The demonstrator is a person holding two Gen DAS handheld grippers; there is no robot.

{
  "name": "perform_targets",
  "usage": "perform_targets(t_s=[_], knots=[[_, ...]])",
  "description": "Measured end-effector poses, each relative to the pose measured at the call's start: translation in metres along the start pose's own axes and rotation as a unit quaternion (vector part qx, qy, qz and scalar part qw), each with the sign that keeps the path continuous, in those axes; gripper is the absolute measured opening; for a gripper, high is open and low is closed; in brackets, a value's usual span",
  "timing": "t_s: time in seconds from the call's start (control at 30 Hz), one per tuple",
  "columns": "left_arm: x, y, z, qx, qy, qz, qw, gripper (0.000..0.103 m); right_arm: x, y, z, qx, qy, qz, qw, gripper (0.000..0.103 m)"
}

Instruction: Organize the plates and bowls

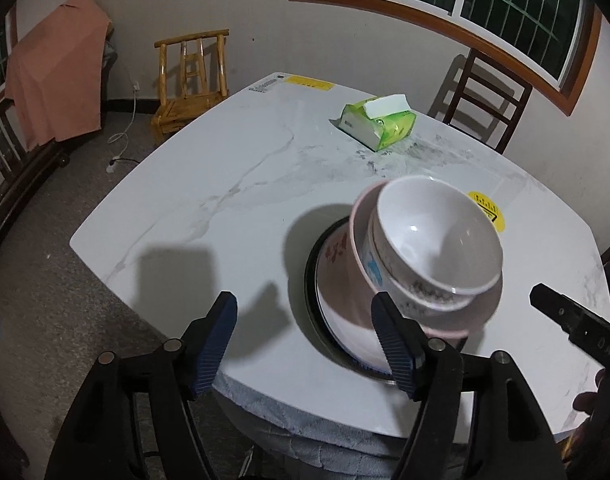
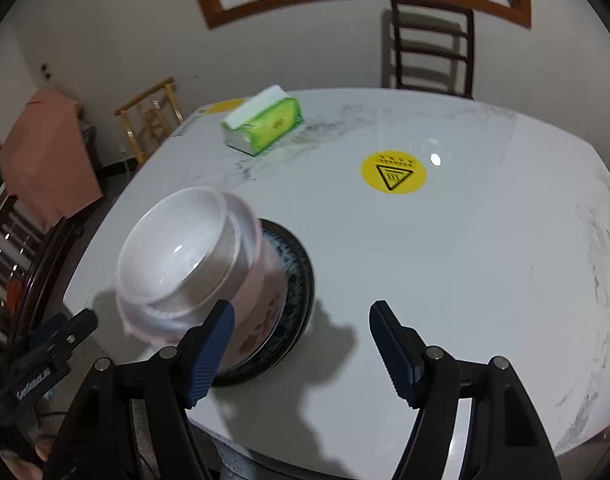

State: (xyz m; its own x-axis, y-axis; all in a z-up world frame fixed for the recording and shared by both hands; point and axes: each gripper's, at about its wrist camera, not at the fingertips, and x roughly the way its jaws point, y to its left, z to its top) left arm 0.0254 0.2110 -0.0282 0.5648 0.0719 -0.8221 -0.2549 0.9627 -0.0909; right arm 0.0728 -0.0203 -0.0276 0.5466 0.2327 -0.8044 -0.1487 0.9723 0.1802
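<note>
Crockery is gathered in one stack near the front edge of the marble table (image 1: pixel 233 184).

Left wrist view: a white bowl (image 1: pixel 437 236) sits nested in a pink bowl (image 1: pixel 345 276), which stands on a dark-rimmed plate (image 1: pixel 311 280). The left gripper (image 1: pixel 305 344) is released, jaws wide and holding nothing; its right finger overlaps the stack's near side, but contact cannot be confirmed. A green tissue pack (image 1: pixel 379 122) lies well apart toward the far side, and a round yellow warning sticker (image 1: pixel 489 210) shows behind the bowls. Two chairs stand beyond the table, one light wood (image 1: pixel 191 80), one dark (image 1: pixel 487 98).

Right wrist view: the right gripper (image 2: pixel 301 350) is likewise released and empty, hovering over bare table beside the stack. Plate pattern suggests possibly more than one plate (image 2: pixel 297 280); blur prevents a firm count.

Risk, as judged: the stack is tall and close to the table edge. A sideways knock from either finger could slide the white bowl off or push the whole stack over the edge.

Count: two bowls, at least one plate, one tissue pack, two grippers.
</note>
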Motion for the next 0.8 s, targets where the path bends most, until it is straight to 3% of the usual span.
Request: perform_targets(t_s=[0.17, 0.3, 0.53, 0.8], knots=[[-0.007, -0.011, -0.018, 0.009, -0.001, 0.008, 0.9999, 0.072, -0.013, 0.011, -0.026, -0.049, -0.04, -0.013, 0.998, 0.072], [-0.012, -0.022, -0.031, 0.015, -0.003, 0.004, 0.9999, 0.073, -0.02, 0.016, -0.043, -0.072, -0.044, -0.017, 0.996, 0.08], [-0.02, -0.043, -0.044, 0.034, -0.008, -0.002, 0.9994, 0.075, -0.024, 0.016, -0.058, -0.069, -0.03, 0.0, 0.997, 0.081], [-0.025, -0.055, -0.05, 0.043, -0.016, 0.01, 0.9989, 0.076, -0.028, 0.007, -0.064, -0.054, -0.032, -0.012, 0.998, 0.082]])
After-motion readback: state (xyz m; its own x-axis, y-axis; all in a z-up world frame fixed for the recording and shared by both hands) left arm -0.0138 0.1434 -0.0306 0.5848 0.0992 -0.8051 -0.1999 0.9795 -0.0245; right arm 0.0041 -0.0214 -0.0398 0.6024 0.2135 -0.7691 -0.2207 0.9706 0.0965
